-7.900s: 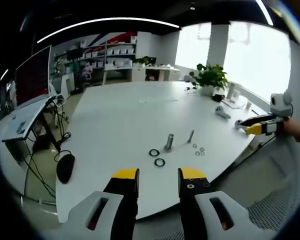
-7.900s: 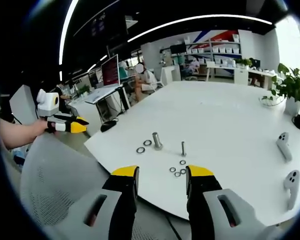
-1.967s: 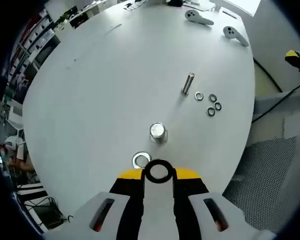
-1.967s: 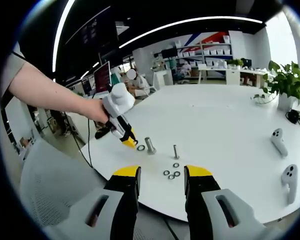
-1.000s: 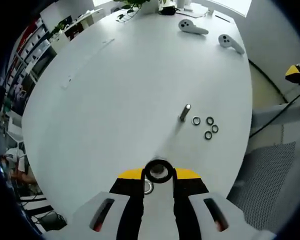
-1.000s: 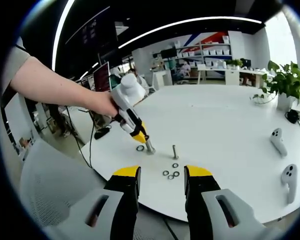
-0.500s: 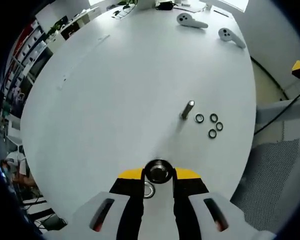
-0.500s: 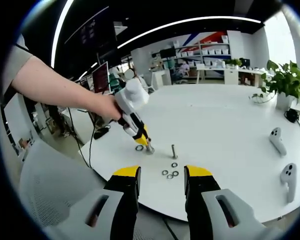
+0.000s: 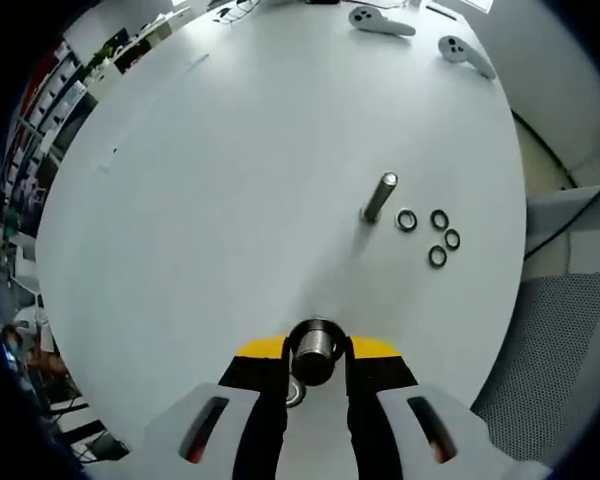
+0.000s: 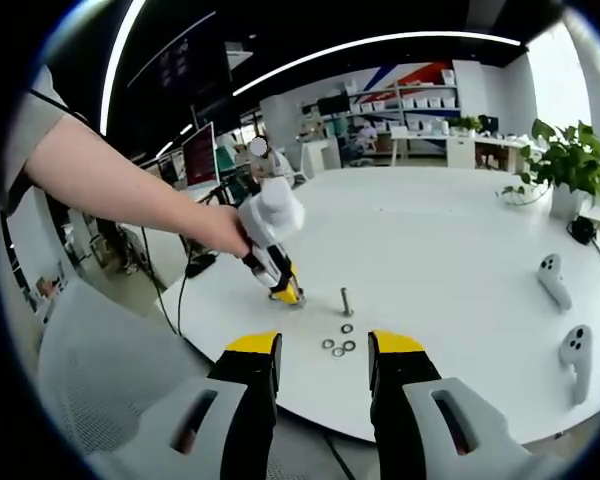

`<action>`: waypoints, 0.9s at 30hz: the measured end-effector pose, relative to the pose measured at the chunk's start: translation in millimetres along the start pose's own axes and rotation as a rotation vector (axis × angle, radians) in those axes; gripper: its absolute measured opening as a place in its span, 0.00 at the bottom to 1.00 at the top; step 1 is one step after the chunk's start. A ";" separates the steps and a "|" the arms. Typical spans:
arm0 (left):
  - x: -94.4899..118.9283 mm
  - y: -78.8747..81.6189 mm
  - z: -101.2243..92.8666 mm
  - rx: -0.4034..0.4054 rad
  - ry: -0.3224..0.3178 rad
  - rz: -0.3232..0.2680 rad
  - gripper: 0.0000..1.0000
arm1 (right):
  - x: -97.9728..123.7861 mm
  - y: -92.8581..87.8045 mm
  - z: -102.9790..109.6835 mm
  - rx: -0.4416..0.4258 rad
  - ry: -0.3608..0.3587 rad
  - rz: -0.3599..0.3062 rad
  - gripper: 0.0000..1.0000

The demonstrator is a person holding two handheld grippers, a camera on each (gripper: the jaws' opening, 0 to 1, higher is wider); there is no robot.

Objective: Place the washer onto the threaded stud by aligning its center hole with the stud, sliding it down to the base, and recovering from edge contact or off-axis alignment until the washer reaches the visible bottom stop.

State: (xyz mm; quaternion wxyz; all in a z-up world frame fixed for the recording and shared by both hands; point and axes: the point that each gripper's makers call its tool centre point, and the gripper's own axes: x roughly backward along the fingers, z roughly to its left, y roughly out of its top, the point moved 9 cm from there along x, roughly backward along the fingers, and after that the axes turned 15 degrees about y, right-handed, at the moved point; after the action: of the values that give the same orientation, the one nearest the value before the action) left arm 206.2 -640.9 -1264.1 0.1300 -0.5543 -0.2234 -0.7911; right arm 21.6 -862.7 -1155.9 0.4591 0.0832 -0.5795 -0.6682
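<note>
My left gripper (image 9: 318, 352) is shut on a black washer (image 9: 294, 341), held flat between its yellow tips. The top of the thick steel stud (image 9: 316, 342) shows inside the washer's hole, so the ring sits around the stud's upper end. A second large washer (image 9: 295, 392) lies on the table just behind the stud, partly hidden by the jaws. In the right gripper view a hand holds the left gripper (image 10: 286, 293) tip-down over that stud, which its tips hide. My right gripper (image 10: 323, 350) stands open off the table's near edge, holding nothing.
A thin bolt (image 9: 380, 196) (image 10: 346, 300) stands upright on the white table (image 9: 230, 180), with several small washers (image 9: 438, 238) (image 10: 338, 346) beside it. Two white controllers (image 9: 382, 20) (image 10: 552, 279) lie at the far side. A mesh chair back (image 10: 110, 370) sits near the table edge.
The left gripper has come over the thick stud and lowered, so the stud's top now fills the washer's hole. The right gripper has stayed put.
</note>
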 end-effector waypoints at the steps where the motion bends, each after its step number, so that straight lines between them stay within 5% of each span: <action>1: -0.8 -0.7 -1.1 0.006 -0.003 0.005 0.19 | -0.2 -0.1 0.1 0.002 0.001 0.002 0.37; 15: -3.9 -4.4 -3.4 0.017 -0.029 0.012 0.21 | -0.6 -0.1 0.7 0.006 0.006 0.010 0.37; 27: 2.5 -22.9 10.0 0.008 -0.010 0.004 0.28 | -0.6 0.3 0.9 0.008 0.009 0.005 0.36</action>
State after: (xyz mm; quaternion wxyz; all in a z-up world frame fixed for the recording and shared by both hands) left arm 203.1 -615.9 -1263.7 0.1326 -0.5580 -0.2263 -0.7873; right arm 21.5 -861.6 -1155.6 0.4630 0.0864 -0.5803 -0.6644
